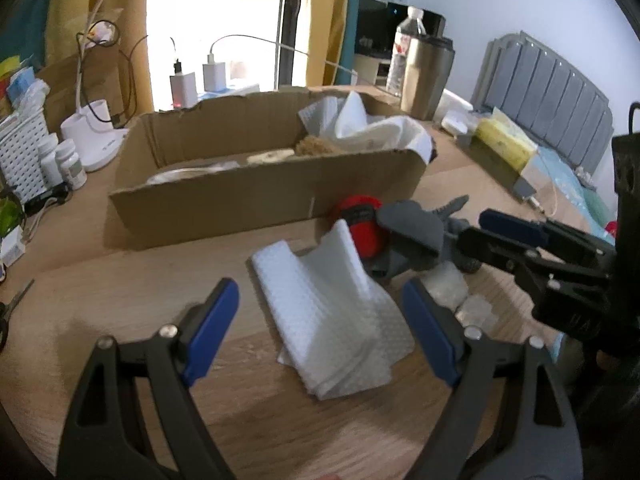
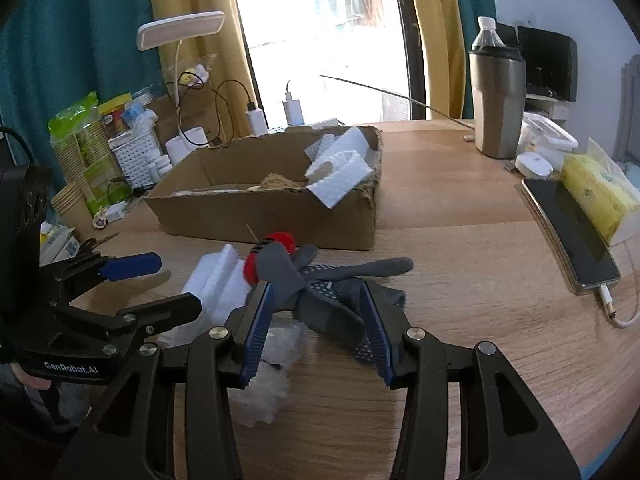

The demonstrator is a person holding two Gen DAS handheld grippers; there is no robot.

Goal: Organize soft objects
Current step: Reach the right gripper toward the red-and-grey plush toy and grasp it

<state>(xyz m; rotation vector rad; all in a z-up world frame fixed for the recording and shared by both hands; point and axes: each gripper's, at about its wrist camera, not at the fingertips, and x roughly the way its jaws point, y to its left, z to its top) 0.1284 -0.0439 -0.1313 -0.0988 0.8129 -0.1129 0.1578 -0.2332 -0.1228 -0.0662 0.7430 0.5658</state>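
Note:
A folded white foam sheet (image 1: 332,308) lies on the wooden table between the open fingers of my left gripper (image 1: 320,324); it also shows in the right wrist view (image 2: 216,280). Behind it lie a red yarn ball (image 1: 362,220) and a grey dotted glove (image 2: 332,284). My right gripper (image 2: 318,332) is open with its fingers on either side of the glove's cuff. A clear plastic bag (image 2: 268,376) lies under its left finger. The cardboard box (image 1: 248,196) behind holds white foam pieces (image 2: 340,172) and a brown sponge.
A steel tumbler (image 2: 498,104) and a water bottle stand at the back right. A phone (image 2: 568,232) on a cable and a yellow tissue pack (image 2: 596,192) lie on the right. A white basket (image 1: 20,156), pill bottles, a lamp base and chargers crowd the left.

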